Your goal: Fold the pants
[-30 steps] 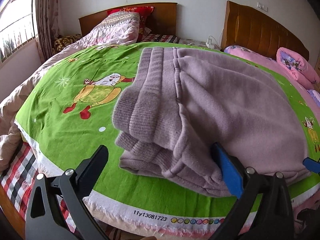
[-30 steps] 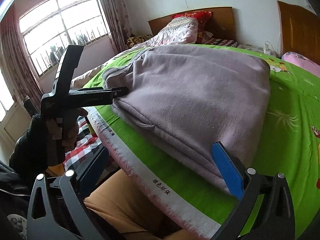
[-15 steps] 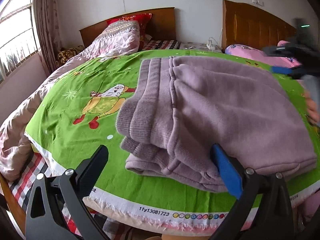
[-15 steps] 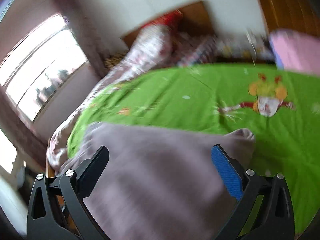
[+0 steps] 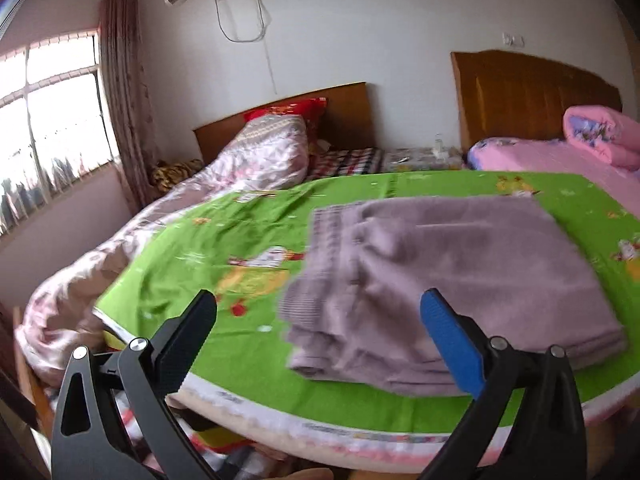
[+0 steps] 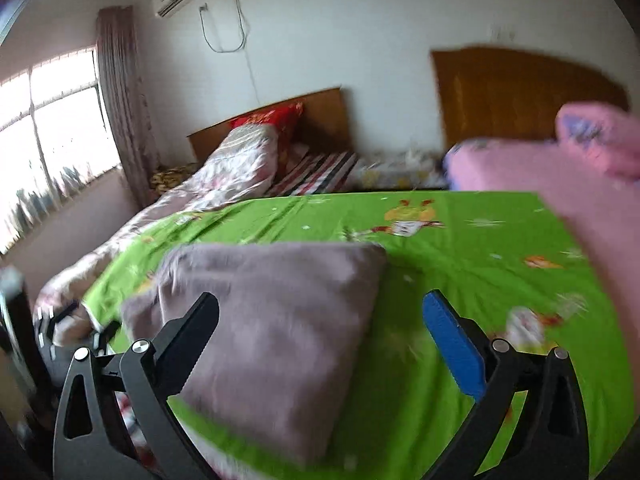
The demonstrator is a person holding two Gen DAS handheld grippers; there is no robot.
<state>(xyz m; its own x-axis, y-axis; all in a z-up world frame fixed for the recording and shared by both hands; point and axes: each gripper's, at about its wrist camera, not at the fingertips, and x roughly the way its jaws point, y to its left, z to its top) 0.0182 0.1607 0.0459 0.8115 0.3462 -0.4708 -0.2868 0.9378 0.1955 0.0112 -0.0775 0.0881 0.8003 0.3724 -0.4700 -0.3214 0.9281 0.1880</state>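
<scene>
The pants (image 5: pixel 448 280) lie folded into a thick mauve bundle on the green sheet (image 5: pixel 192 256), close to its near edge. In the left view the ribbed waistband faces left, layers stacked one on another at the near left corner, the top surface smooth and flat. In the right view the pants (image 6: pixel 272 320) show as a plump rectangle with a rounded far corner, though that picture is blurred and the folds are hard to read.

The left gripper (image 5: pixel 318 334) hangs above the near edge of the bed, jaws spread wide, black finger on one side, blue-padded finger on the other. Nothing sits between them; the bundle shows through the gap but lies beyond, untouched.

The right gripper (image 6: pixel 320 336) is just as wide open, holding nothing. It hovers over the bundle's right end and the bare green sheet beside it. Low at the left edge of that view a dark blurred shape appears, too smeared to make out.

Behind, a quilt (image 5: pixel 256 160) is heaped toward a wooden headboard (image 5: pixel 288 116), and pink bedding (image 5: pixel 560 156) lies on the right.
</scene>
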